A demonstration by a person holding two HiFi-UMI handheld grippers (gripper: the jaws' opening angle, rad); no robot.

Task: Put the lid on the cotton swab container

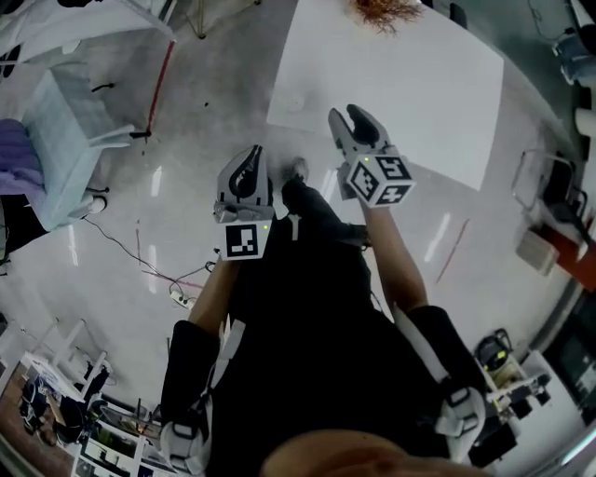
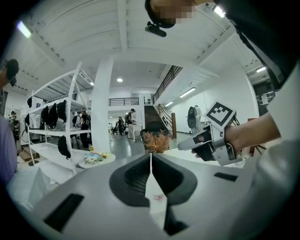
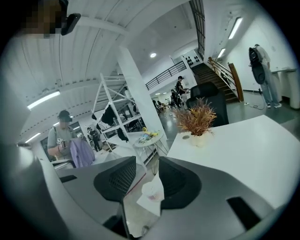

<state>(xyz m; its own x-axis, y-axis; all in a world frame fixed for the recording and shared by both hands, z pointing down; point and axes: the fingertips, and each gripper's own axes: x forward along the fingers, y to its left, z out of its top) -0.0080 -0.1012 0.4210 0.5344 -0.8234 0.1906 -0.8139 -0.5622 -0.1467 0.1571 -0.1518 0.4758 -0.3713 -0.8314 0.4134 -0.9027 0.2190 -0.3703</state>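
Note:
A small round white container [image 1: 296, 101] sits near the front left corner of the white table [image 1: 419, 84]. Through the right gripper's jaws it shows as a pale cup with a pink tint [image 3: 152, 191]. I cannot tell the lid from the container. My right gripper [image 1: 352, 126] hangs open over the table's front edge, right of the container, with nothing between its fingers [image 3: 147, 161]. My left gripper [image 1: 248, 166] is shut and empty, off the table over the floor [image 2: 150, 157]. From the left gripper view, the right gripper [image 2: 208, 138] shows at the right.
A potted dry orange plant [image 1: 386, 11] stands at the table's far edge [image 3: 196, 119]. Cables and a power strip [image 1: 182, 296] lie on the floor to the left. A white shelf rack [image 2: 56, 126], a small round table [image 3: 149, 137] and people stand beyond.

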